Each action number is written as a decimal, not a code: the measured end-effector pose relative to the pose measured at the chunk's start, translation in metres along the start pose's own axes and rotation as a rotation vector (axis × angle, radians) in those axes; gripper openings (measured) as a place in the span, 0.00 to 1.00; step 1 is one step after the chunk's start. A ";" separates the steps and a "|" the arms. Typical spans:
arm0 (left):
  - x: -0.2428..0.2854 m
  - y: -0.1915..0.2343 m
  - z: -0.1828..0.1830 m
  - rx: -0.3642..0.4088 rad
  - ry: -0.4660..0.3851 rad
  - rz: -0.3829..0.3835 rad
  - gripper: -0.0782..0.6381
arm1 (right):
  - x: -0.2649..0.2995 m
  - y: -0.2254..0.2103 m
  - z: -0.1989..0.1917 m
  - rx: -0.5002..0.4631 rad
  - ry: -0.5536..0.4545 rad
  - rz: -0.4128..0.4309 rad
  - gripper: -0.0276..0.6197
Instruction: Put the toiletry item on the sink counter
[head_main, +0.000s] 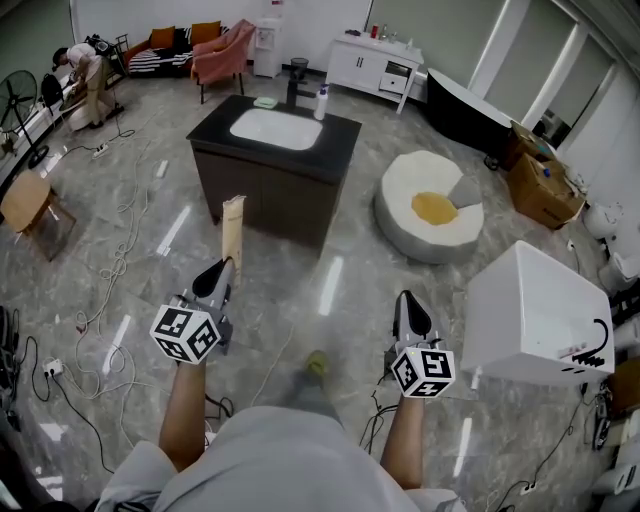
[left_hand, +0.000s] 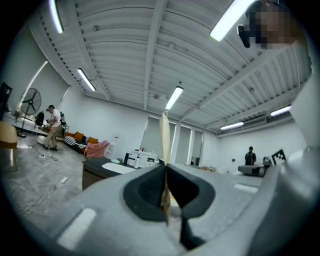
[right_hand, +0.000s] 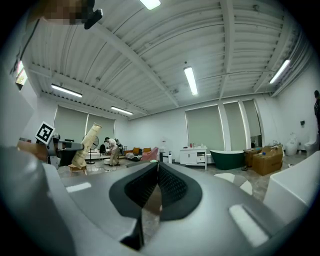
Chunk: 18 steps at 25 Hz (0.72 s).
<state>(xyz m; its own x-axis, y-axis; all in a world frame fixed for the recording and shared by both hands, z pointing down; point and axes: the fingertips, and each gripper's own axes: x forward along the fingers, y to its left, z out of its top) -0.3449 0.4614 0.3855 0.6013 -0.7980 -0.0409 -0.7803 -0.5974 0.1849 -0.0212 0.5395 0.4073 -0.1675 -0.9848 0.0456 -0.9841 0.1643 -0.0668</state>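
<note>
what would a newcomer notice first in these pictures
The left gripper is clamped on a cream tube that sticks up from its jaws, while the right gripper is shut and empty. Ahead stands a dark sink counter with a white basin, in the middle of the room.

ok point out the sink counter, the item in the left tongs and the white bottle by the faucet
sink counter (head_main: 338, 138), head view, bare dark top right of the basin
toiletry item (head_main: 232, 228), head view, middle of its beige body
white bottle (head_main: 321, 103), head view, its body
</note>
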 end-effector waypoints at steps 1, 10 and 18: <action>0.007 0.003 -0.001 -0.001 0.003 0.002 0.11 | 0.008 -0.003 0.000 0.001 0.003 0.003 0.05; 0.079 0.029 0.002 0.001 0.012 0.032 0.11 | 0.090 -0.038 0.007 0.007 0.007 0.037 0.05; 0.166 0.039 -0.001 0.012 0.022 0.043 0.11 | 0.163 -0.096 0.008 0.024 0.012 0.055 0.05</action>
<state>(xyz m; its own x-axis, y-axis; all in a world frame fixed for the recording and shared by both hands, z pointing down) -0.2750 0.3058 0.3866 0.5703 -0.8214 -0.0115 -0.8077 -0.5632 0.1744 0.0464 0.3632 0.4134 -0.2218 -0.9736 0.0534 -0.9718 0.2162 -0.0939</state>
